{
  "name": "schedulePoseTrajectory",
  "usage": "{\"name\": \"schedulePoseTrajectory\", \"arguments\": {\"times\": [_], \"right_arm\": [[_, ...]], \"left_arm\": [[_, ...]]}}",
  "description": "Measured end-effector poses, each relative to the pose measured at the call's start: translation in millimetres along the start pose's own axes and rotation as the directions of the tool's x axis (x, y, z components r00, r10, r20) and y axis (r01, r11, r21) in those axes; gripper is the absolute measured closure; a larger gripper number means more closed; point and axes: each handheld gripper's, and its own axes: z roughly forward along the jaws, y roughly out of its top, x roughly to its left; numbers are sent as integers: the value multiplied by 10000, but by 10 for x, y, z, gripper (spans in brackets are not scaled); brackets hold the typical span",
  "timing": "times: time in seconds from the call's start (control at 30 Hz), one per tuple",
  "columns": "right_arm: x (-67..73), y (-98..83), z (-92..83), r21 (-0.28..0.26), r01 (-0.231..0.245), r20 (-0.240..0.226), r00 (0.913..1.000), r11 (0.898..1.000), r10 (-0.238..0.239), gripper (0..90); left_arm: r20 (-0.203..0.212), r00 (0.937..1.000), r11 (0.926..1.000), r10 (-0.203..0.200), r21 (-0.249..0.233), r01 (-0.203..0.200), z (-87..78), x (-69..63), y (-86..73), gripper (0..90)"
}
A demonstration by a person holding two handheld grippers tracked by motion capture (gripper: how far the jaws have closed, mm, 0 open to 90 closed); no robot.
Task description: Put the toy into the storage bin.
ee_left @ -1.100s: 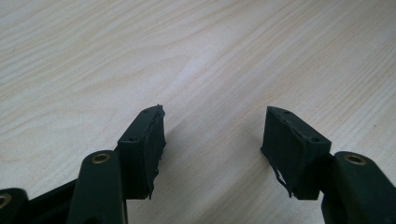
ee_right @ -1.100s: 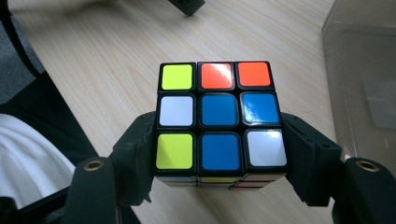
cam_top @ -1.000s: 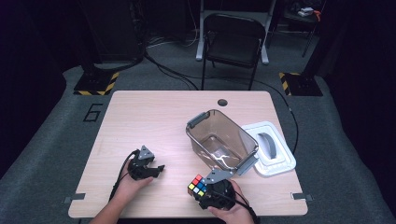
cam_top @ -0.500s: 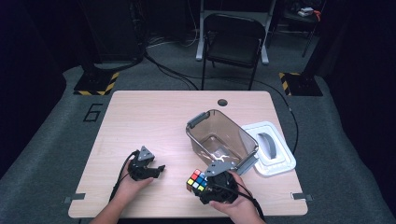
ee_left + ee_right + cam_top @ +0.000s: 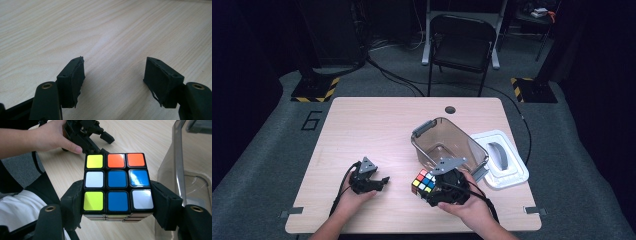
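At the bottom of the right gripper view, the right gripper (image 5: pixel 117 207) has its two black pads pressed against the left and right sides of a Rubik's cube (image 5: pixel 117 185), which fills the centre of that frame and sits clear of the table. The face turned to the camera shows yellow, orange and orange along the top row, white, blue and blue in the middle, and yellow, blue and white below. In the high view the same cube (image 5: pixel 424 181) lies in the lower middle of the frame, left of the person's right hand (image 5: pixel 469 207).

The left gripper (image 5: pixel 113 82) hangs just above bare wood grain with its jaws well apart and nothing between them; they have just been opening. In the high view it (image 5: pixel 384 180) sits in the lower left, held by the left hand (image 5: pixel 352 197).

Just beyond the cube, at centre frame, stands a clear plastic container (image 5: pixel 447 145) with grey handles. To its right, touching or nearly so, a white lid (image 5: pixel 507 172) lies flat. Both rest on the light wooden table (image 5: pixel 362 125). Farther back, at top centre, a black folding chair (image 5: pixel 460 47) stands on the grey floor.
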Motion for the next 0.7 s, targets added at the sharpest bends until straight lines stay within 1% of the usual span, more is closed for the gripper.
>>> {"name": "schedulePoseTrajectory", "arguments": {"times": [0.03, 0.07, 0.23, 0.27, 0.3, 0.4, 0.43, 0.53, 0.63, 0.7], "right_arm": [[0, 0, 0, 0, 0, 0, 10000, 10000, 0, 339], [-6, 17, -9, -3, -42, -32, 10000, 10000, 42, 339], [-62, 97, -58, -100, 27, 88, 10000, 9999, -26, 339], [-73, 118, -78, -117, -34, 125, 9999, 9999, 36, 339], [-91, 136, -93, -174, 47, 146, 9999, 9998, -44, 339], [-116, 183, -140, -237, -11, 201, 9998, 9997, 16, 339], [-132, 203, -155, -278, 71, 213, 9998, 9996, -65, 339], [-191, 282, -224, -355, 11, 338, 9994, 9994, 1, 339], [-228, 319, -252, -407, -15, 398, 9992, 9992, 32, 339], [-277, 364, -284, -443, -39, 464, 9989, 9990, 59, 339]], "left_arm": [[0, 10000, 10000, 0, 0, 0, 0, 0, 0, 321], [-30, 10000, 9999, -55, -123, 54, 10, -6, -5, 321], [-32, 10000, 9999, -52, -127, 51, 11, -7, -5, 317], [-32, 10000, 9999, -52, -129, 52, 11, -7, -5, 317], [-32, 10000, 9999, -52, -130, 52, 12, -6, -5, 317], [-43, 10000, 9999, -39, -141, 38, 13, -7, -6, 316], [2, 10000, 9999, -32, -105, 32, 12, -5, -4, 314], [29, 10000, 10000, -13, -72, 13, 12, -5, -3, 307], [23, 10000, 10000, -16, -72, 17, 12, -6, -3, 307], [-11, 10000, 10000, 21, -70, -21, 12, -7, -1, 306]]}}
